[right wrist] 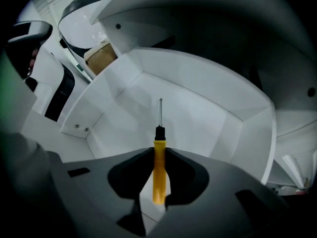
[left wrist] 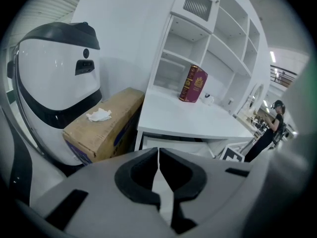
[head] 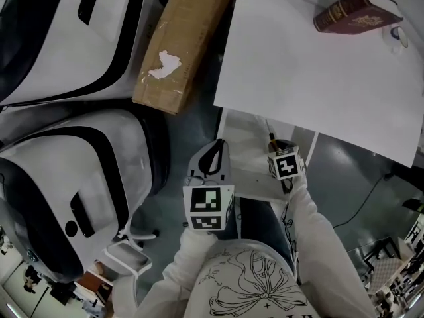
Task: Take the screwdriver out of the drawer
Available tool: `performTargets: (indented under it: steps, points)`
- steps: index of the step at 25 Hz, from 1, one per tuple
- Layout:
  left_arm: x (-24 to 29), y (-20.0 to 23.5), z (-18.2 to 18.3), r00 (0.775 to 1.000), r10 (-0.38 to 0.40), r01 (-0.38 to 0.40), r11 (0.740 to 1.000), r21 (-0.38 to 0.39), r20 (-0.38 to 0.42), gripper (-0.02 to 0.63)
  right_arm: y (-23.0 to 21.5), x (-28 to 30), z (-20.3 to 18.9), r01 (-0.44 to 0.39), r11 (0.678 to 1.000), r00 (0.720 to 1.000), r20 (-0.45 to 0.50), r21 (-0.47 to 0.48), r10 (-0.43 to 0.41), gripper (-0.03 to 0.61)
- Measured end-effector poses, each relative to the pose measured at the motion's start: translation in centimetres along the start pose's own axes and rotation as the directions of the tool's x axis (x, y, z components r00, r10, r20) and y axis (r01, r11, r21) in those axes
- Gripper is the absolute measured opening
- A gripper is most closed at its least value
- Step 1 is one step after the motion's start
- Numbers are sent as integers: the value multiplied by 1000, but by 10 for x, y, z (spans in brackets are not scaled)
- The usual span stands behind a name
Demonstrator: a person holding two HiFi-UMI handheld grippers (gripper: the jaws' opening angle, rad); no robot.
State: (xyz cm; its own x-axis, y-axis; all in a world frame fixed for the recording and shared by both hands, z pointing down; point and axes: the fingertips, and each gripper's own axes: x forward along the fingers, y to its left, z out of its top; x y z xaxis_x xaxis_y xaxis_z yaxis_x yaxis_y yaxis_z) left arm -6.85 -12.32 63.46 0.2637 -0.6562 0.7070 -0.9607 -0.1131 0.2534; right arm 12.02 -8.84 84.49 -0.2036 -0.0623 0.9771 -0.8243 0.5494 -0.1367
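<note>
The screwdriver point(right wrist: 158, 168) has a yellow handle, a black collar and a thin steel shaft. In the right gripper view it lies along the jaws, tip pointing at the white drawer's point(right wrist: 208, 86) back wall. My right gripper point(right wrist: 158, 155) is shut on the handle, both pads touching its sides. From the head view the right gripper point(head: 277, 150) points steeply down into the open drawer point(head: 244, 130) under the desk edge, and the screwdriver shaft point(head: 268, 128) sticks out past it. My left gripper point(head: 216, 148) hangs by the drawer's left front corner, shut point(left wrist: 158, 150) with nothing in it.
A white desk top point(head: 318, 65) carries a dark red book point(head: 358, 10) at its far right corner. A cardboard box point(head: 182, 42) stands left of the desk. Two large white-and-black shells point(head: 66, 38) point(head: 73, 177) crowd the left side. A cable runs over the grey floor at right.
</note>
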Motion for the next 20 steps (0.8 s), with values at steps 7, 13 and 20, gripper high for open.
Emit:
performTargets:
  steps: [7,13,20]
  points:
    - [-24,-14,29,998,-7,6,1000,12,66,11,29,-51,14,-42,998,997,65,-43,45,71]
    - [-49,-26,63,989,-13,8,999,31,150,11,35,-108,36,-33,999,984,175,-41,40,71]
    - [-80,-45,102,970,-29,13,998,66,242,11,46,-183,65,-12,999,943,331,-43,26,71]
